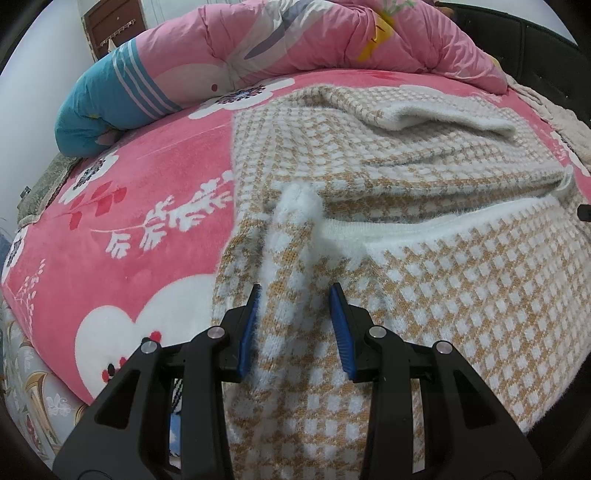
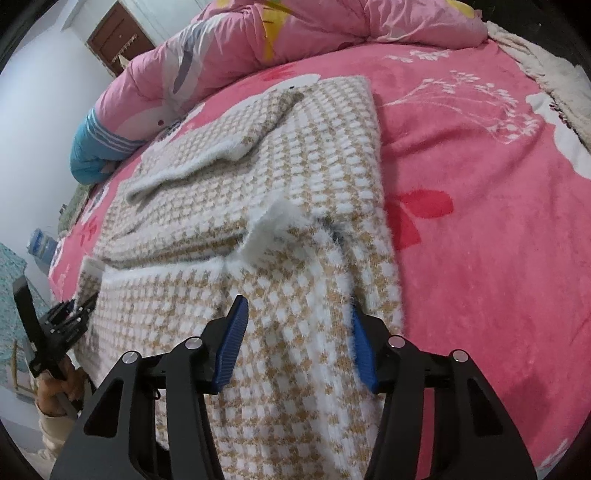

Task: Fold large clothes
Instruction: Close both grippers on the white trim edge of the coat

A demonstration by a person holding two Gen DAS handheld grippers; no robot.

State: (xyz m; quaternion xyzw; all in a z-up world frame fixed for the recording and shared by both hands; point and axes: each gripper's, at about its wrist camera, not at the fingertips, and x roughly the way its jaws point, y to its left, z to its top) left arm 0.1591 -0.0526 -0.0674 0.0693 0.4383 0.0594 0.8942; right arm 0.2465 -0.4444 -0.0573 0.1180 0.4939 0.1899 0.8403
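Observation:
A fuzzy tan-and-white checked sweater [image 1: 443, 295] [image 2: 295, 147] lies partly folded on the bed, one sleeve laid across its far part. My left gripper [image 1: 295, 293] is shut on a raised ridge of its near edge, which runs up between the blue pads [image 1: 341, 325]. In the right wrist view the left gripper [image 2: 74, 317] holds the sweater's near-left corner. My right gripper [image 2: 299, 321] stands open over the near-right part. Sweater fabric fills the gap, and fuzz brushes the right pad [image 2: 364, 354]. The left pad's ribbed face shows bare.
A pink floral blanket [image 1: 129, 221] [image 2: 480, 221] covers the bed. A rolled pink quilt [image 1: 295, 37] [image 2: 332, 29] with a blue end [image 1: 92, 103] lies along the far side. A dark headboard [image 1: 535, 48] is at the right. A hand [image 2: 59, 384] holds the left gripper's handle.

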